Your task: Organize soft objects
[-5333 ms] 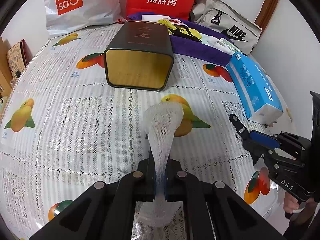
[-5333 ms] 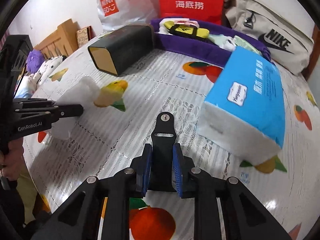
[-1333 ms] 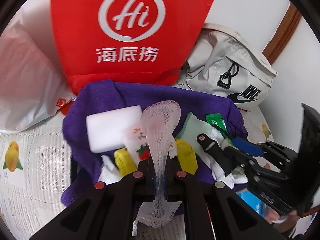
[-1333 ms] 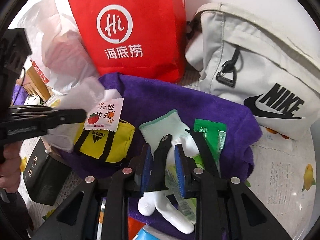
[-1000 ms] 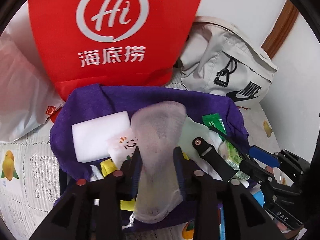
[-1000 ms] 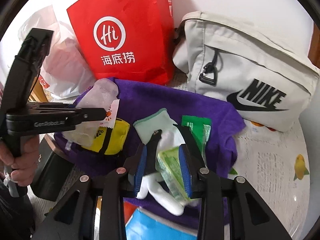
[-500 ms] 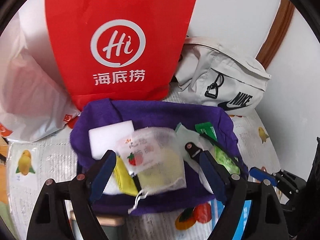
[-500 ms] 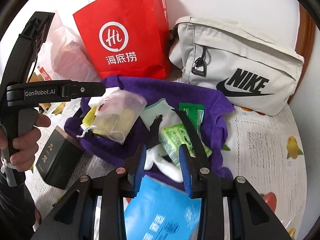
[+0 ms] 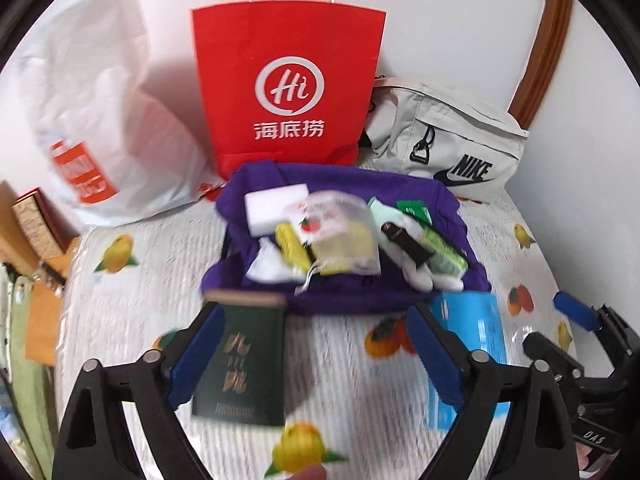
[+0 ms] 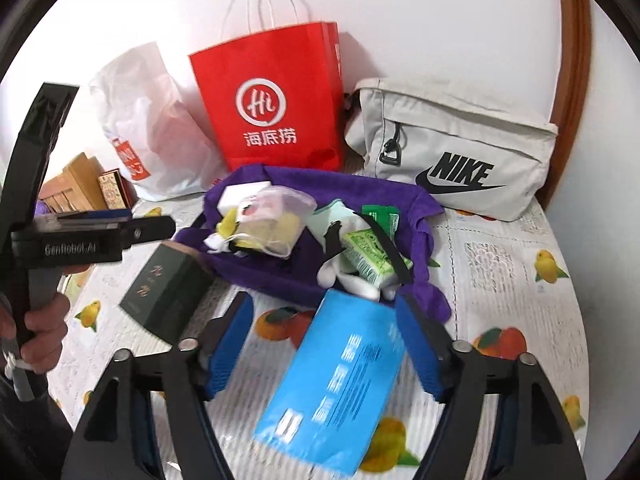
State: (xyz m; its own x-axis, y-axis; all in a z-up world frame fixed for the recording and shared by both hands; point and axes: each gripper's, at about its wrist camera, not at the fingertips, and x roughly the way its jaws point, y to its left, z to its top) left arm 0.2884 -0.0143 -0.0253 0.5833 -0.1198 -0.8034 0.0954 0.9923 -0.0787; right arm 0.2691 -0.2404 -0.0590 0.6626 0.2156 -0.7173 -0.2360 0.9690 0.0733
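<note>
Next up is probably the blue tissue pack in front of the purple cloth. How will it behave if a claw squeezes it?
The blue tissue pack looks soft-sided, so it would likely dent under the pads. Its glossy wrapper may be a bit slippery. It lies flat on the tablecloth, so it probably slides rather than tips.

Left gripper (image 9: 316,344), jaws just opened wide, nothing between the pads — the mesh pouch (image 9: 346,240) lies on the purple cloth (image 9: 340,296); a dark green box (image 9: 244,364) rests nearer, on the fruit-print tablecloth (image 9: 160,248).
</note>
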